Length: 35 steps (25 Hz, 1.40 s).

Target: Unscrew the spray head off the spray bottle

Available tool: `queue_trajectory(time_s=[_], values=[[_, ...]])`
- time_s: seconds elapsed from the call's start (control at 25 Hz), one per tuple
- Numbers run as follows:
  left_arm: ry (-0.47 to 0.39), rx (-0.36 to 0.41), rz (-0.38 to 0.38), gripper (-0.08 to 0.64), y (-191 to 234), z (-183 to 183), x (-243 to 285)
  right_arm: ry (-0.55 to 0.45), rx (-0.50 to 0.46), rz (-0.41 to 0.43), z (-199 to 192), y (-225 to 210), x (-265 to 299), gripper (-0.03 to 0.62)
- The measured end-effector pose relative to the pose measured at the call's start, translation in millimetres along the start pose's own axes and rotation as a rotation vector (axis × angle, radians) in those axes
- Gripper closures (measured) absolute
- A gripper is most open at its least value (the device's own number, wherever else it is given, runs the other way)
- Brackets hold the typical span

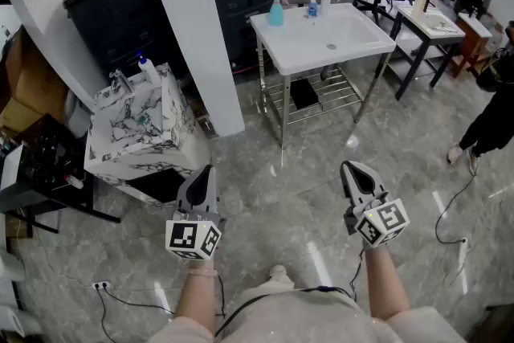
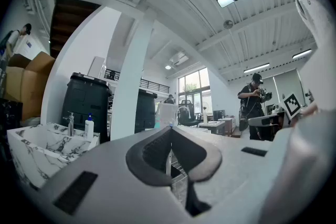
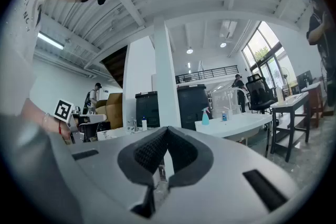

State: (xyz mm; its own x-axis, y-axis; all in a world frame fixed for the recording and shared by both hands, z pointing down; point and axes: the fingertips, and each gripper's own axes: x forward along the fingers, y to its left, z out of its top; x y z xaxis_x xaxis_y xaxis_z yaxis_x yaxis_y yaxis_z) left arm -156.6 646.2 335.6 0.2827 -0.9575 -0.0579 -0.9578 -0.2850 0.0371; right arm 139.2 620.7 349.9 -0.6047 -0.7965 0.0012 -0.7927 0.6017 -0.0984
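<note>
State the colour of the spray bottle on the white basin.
Teal plastic spray bottle, clearest in the head view.

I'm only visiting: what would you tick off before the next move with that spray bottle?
1. Spray bottle located, upright at the back corner of the white sink: ok.
2. Spray head on the bottle, not yet unscrewed: ok.
3. Left gripper empty: ok, but jaws together, so it must open first.
4. Right gripper empty: ok, jaws also together.
5. Bottle within reach: not ok, it stands well ahead across the floor.
</note>
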Motion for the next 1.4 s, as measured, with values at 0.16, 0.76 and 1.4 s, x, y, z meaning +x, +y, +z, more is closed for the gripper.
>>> queue_trajectory(time_s=[0.16,0.76,1.4], values=[[0.022,-0.019,-0.018,0.555,14,-12,9,0.004,0.005,-0.017,-7,1,14,0.589],[0.062,-0.085,-0.025,0.555,50,-39,50,0.037,-0.001,-0.032,-15,-11,64,0.589],[0.045,-0.076,-0.024,0.555,97,-40,206,0.008,-0.029,0.022,4,-106,216,0.589]])
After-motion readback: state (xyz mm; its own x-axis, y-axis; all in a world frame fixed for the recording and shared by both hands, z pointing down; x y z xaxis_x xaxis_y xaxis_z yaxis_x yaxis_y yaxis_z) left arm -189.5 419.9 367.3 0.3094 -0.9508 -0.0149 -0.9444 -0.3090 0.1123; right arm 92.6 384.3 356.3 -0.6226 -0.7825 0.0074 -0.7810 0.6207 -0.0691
